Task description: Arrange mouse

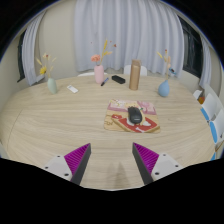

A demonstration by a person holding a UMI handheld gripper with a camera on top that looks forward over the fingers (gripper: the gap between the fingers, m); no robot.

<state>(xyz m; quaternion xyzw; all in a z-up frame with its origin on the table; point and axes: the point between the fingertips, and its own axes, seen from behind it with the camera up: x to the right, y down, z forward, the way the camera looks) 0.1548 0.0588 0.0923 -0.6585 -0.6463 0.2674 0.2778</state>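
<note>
The gripper is held with its fingers spread wide and nothing between them, seemingly lined up for an approach. The mouse is seen well beyond them, lying on a mat on the table, untouched.

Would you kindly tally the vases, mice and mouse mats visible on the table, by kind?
Vases: 3, a green one, a pink one and a blue one
Mouse: 1
Mouse mat: 1
Total: 5
The gripper is open, short of the mat.
</note>
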